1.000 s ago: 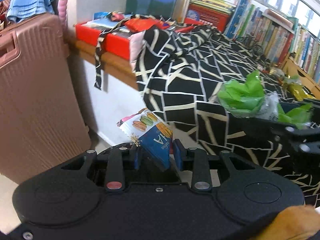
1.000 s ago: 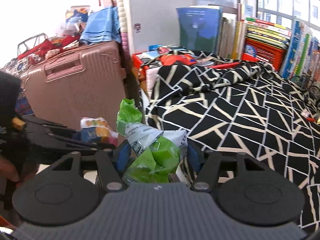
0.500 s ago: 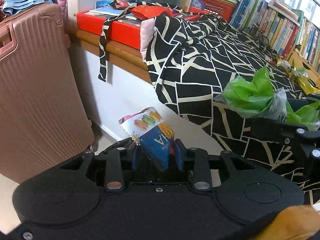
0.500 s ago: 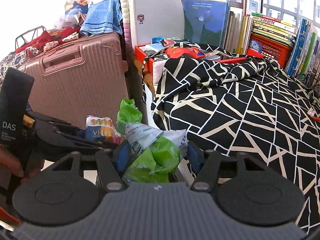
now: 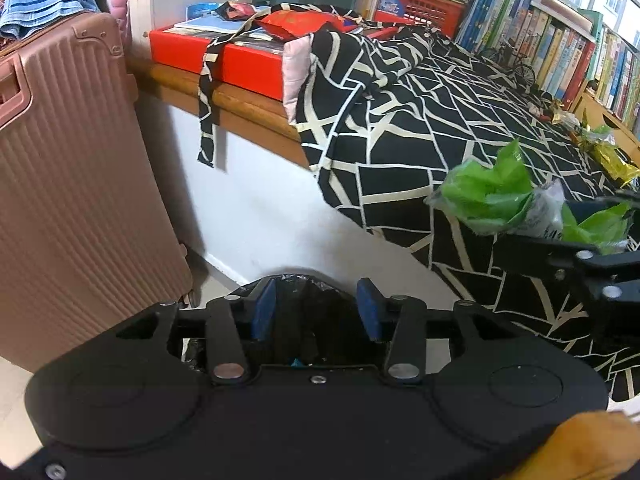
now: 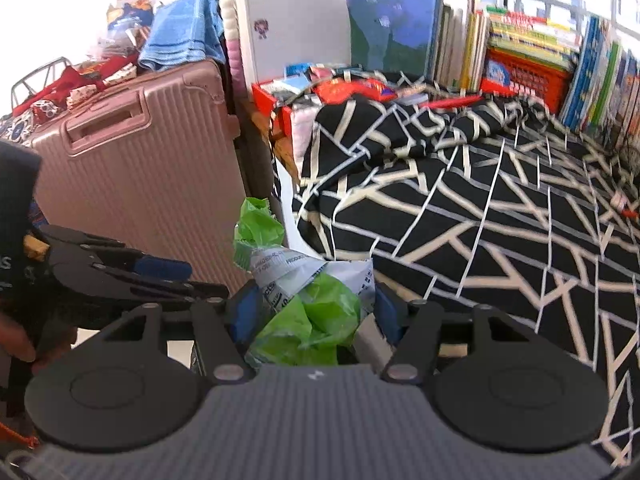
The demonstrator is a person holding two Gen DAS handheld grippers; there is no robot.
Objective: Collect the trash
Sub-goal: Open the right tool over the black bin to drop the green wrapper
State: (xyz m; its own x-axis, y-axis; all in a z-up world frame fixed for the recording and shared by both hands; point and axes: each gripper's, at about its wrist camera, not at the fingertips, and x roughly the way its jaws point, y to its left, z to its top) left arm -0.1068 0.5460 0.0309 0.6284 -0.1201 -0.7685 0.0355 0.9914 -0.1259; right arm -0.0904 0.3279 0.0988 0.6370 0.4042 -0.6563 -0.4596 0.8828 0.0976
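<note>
— Trash drop, that's the step I make out. The left gripper (image 5: pixel 316 306) hangs over the black-lined bin (image 5: pixel 304 320) on the floor beside the bed, its jaws opening, and nothing sits between the blue pads (image 5: pixel 264 308)

— So that hand has nothing in it?

— Nothing the left wrist view shows; only the dark bag (image 5: pixel 298 286) shows through the gap. A scrap of blue shows low down behind the jaws, but I can't tell what it is

— And the other hand?

— The right gripper (image 6: pixel 310 312) is clamped on a crumpled green and white wrapper (image 6: pixel 312 304), the pads pressing its sides. It's held up near the edge of the black patterned bedspread (image 6: pixel 480 220), just to the right of the left gripper, not over the bin as far as I can see

— What comes next, then?

— I'd say the left one needs to clear away so the right can swing over the bin's mouth and let the wrapper fall. It's light and bulky, so it may cling to a pad or drift past the rim. More wrappers (image 5: pixel 600 148) lie far up the bed by the books, so there's collecting left
</note>
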